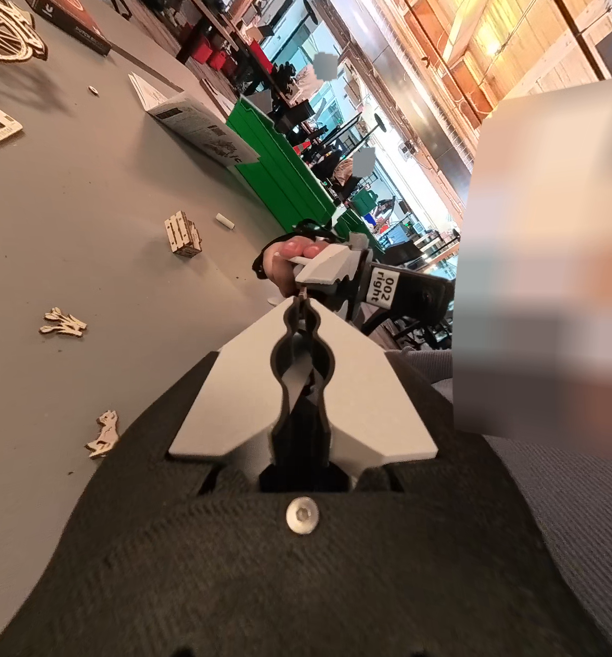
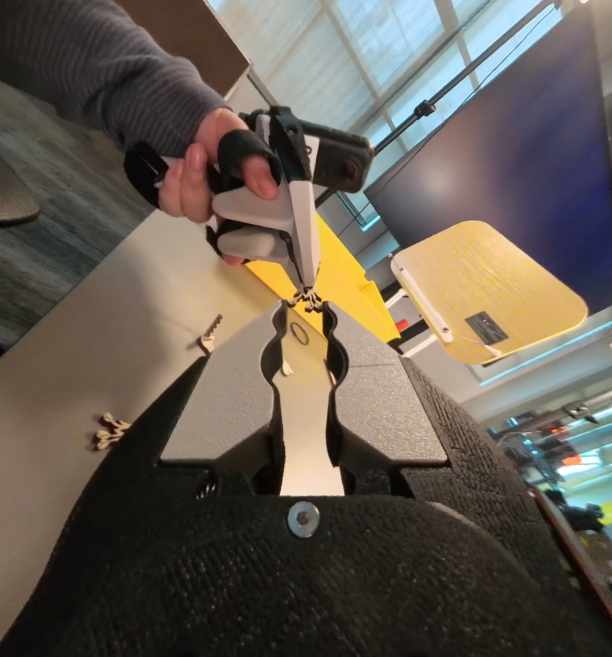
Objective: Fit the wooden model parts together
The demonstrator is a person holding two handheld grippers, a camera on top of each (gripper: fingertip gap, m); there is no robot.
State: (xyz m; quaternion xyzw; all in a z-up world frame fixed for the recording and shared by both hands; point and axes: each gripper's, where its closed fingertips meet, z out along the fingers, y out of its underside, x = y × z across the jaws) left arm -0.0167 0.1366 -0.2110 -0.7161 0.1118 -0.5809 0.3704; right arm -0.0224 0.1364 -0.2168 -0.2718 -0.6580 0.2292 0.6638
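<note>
My left gripper [image 1: 301, 302] is shut on a small branched wooden piece [image 1: 302, 294] and holds it above the grey table [image 1: 84, 249]. In the right wrist view the left gripper [image 2: 306, 284] points down, with the branched piece [image 2: 306, 298] sticking out below its tips. My right gripper [image 2: 305, 309] is open and empty. Its tips sit just below and on either side of that piece, not touching it. A hand in a grey sleeve [image 2: 94, 71] holds the left gripper.
On the table lie a small wooden box assembly [image 1: 183, 233], an antler-like piece [image 1: 62, 322], a fox-shaped piece [image 1: 103, 433], a booklet [image 1: 194, 121] and a large wooden model [image 1: 2, 28]. A toothed strip [image 2: 210, 334], a rubber ring [image 2: 299, 332] and yellow bins [image 2: 336, 281] lie beyond. Less than 4 cm separates the two grippers' tips. From either gripper's tips it is about 35 centimeters to the large wooden model [image 1: 2, 28].
</note>
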